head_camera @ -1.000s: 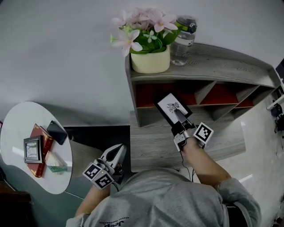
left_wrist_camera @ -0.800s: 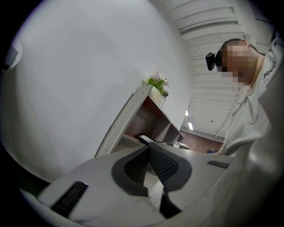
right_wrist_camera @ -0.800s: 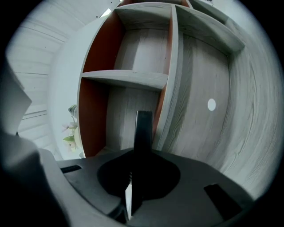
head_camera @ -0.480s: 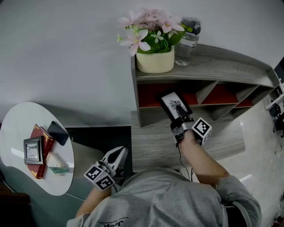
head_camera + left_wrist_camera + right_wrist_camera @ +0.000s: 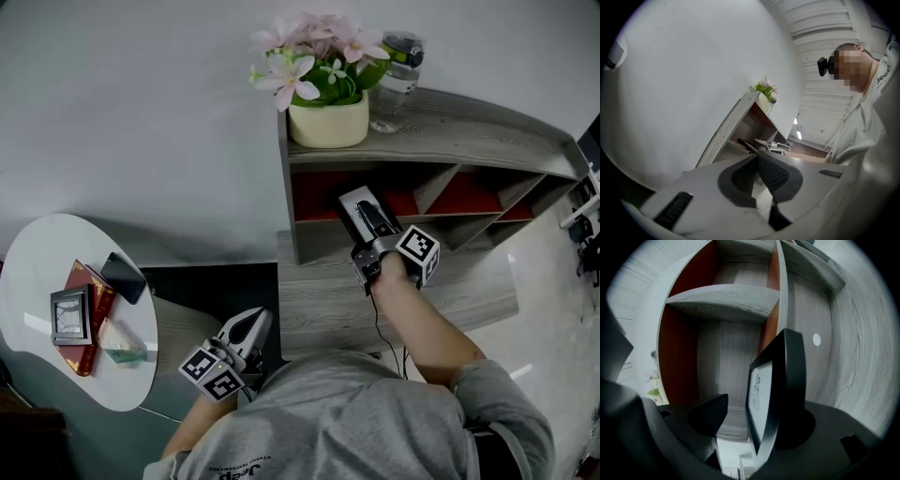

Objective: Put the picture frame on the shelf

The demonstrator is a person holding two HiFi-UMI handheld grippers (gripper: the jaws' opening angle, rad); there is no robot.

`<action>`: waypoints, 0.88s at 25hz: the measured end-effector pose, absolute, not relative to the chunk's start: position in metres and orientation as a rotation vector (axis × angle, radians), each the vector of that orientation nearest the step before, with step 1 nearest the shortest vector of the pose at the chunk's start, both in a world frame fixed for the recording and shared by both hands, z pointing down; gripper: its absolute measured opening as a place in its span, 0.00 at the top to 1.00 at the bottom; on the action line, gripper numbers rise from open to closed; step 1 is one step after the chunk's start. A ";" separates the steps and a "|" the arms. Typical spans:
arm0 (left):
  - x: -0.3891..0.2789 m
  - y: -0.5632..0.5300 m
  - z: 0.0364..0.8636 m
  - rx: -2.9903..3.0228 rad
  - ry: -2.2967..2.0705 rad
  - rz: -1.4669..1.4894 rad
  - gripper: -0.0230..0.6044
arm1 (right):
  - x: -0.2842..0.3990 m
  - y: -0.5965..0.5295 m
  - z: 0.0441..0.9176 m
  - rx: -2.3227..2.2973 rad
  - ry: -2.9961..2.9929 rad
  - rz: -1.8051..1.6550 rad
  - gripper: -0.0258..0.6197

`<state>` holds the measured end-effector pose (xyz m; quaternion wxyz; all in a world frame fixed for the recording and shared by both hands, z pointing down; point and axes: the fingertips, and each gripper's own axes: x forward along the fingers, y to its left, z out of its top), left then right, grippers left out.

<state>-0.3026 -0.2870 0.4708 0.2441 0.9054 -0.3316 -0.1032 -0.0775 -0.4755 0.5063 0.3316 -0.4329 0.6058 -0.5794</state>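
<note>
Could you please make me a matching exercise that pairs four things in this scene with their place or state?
Things:
1. picture frame
2. flower pot
3. red book
4. left gripper

Place or state:
a. on the round table
b. jaws shut, nothing between them
c. inside a compartment of the shelf
d. on top of the shelf

Right pairs: 1-c, 2-d, 3-a, 4-b.

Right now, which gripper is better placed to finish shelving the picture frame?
Right. Right gripper is at the shelf, jaws just opening with the picture frame between them; left gripper sits shut far back.
</note>
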 end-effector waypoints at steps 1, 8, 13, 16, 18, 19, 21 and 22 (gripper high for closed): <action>-0.303 -0.286 0.470 2.471 -0.908 -0.284 0.92 | -0.081 -0.476 0.505 -1.125 1.589 -1.526 0.50; -0.297 -0.298 0.459 2.539 -0.942 -0.235 0.92 | -0.090 -0.488 0.506 -1.145 1.622 -1.613 0.45; -0.292 -0.300 0.449 2.645 -0.993 -0.135 0.92 | -0.098 -0.502 0.511 -1.146 1.647 -1.618 0.44; -0.288 -0.300 0.442 2.675 -0.995 -0.125 0.92 | -0.103 -0.500 0.510 -1.123 1.679 -1.622 0.43; -0.286 -0.301 0.438 2.692 -1.001 -0.126 0.92 | -0.099 -0.499 0.510 -1.109 1.692 -1.618 0.44; -0.286 -0.301 0.435 2.702 -1.004 -0.129 0.92 | -0.097 -0.499 0.511 -1.108 1.700 -1.612 0.44; -0.286 -0.301 0.431 2.716 -1.006 -0.146 0.92 | -0.095 -0.498 0.509 -1.107 1.729 -1.599 0.43; -0.288 -0.301 0.428 2.719 -1.007 -0.158 0.92 | -0.096 -0.497 0.509 -1.109 1.745 -1.596 0.43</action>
